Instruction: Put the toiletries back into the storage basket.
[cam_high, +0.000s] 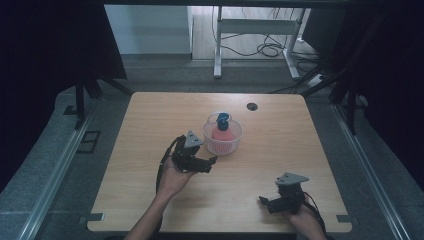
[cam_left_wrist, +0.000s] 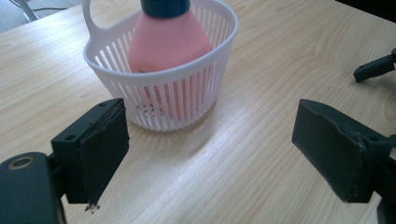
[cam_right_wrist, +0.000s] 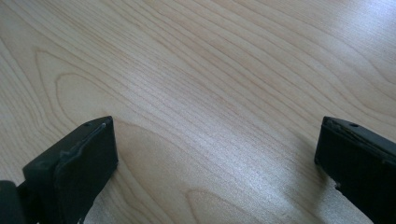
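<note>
The table (cam_high: 280, 150) fills mid-frame; the basket (cam_high: 223, 142) sits centre, holding an upright pink bottle (cam_high: 222, 133). Your left gripper (cam_high: 202, 164), jaws apart, lies just lower left of it. Your right gripper (cam_high: 272, 202), jaws apart, rests lower right. Judged: approach stage; next, straddle the rim squarely.

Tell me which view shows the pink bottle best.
Left gripper view: pink bottle stands close and large in the white basket. High view shows it small and distant; right gripper view faces bare table.
</note>
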